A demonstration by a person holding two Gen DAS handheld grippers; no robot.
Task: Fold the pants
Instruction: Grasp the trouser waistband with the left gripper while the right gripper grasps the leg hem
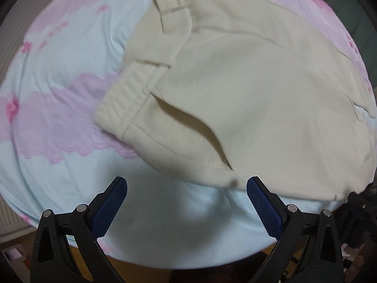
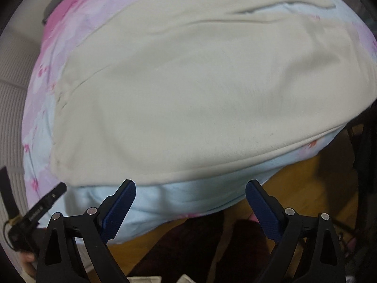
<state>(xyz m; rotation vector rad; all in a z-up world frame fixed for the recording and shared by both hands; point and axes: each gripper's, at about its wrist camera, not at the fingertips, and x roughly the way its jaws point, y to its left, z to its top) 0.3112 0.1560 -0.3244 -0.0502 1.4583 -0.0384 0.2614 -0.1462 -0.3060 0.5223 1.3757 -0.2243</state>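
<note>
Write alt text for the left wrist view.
Cream pants lie spread on a bed sheet printed in pale blue and pink, waistband end toward the left, with a side pocket gaping open. The left gripper is open in the foreground, its blue-padded fingers over bare sheet, holding nothing.

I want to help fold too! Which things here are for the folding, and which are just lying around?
For the folding:
cream pants, spread flat
left gripper, open, empty
right gripper, open, empty
pink and blue bedsheet, under the pants

Just lying around:
wooden floor
dark rug
</note>
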